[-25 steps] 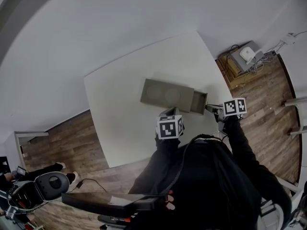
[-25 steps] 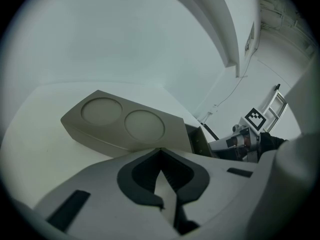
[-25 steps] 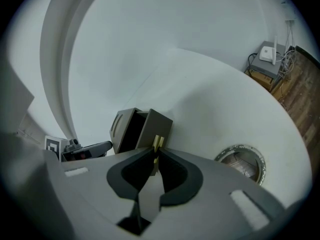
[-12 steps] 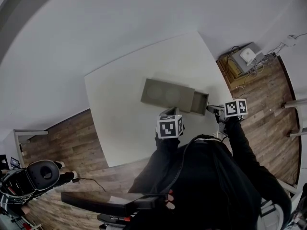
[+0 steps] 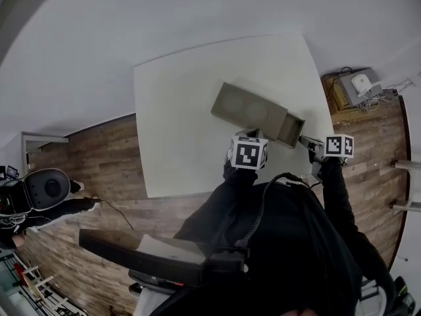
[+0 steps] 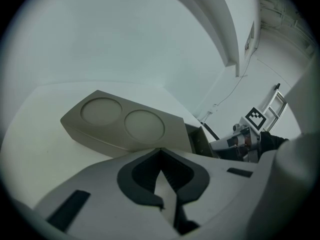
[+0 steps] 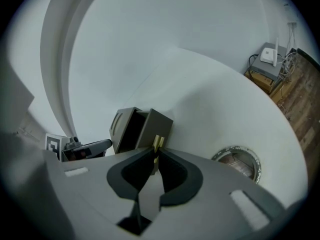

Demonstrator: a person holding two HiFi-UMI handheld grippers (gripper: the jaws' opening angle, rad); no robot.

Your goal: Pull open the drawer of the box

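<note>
The flat beige box (image 5: 248, 108) lies on the white table (image 5: 177, 130), with two round dents in its top (image 6: 125, 125). Its drawer (image 5: 291, 130) sticks out at the right end, and its dark inside shows in the right gripper view (image 7: 134, 129). My right gripper (image 7: 156, 145) is shut on the small brass drawer handle (image 7: 157, 141); in the head view that gripper (image 5: 306, 141) sits at the drawer's front. My left gripper (image 6: 160, 152) is shut with nothing in it, close against the box's near side (image 5: 248, 137).
The table's right edge is just past the drawer, with a round cable hole (image 7: 236, 160) in the tabletop near it. Beyond lies wooden floor with a small stand carrying a white device (image 5: 358, 86). A person (image 5: 46, 193) is on the floor at the far left.
The head view has shifted, so the table and box sit further right and higher. The drawer looks drawn out a little further, with the right gripper still on its handle.
</note>
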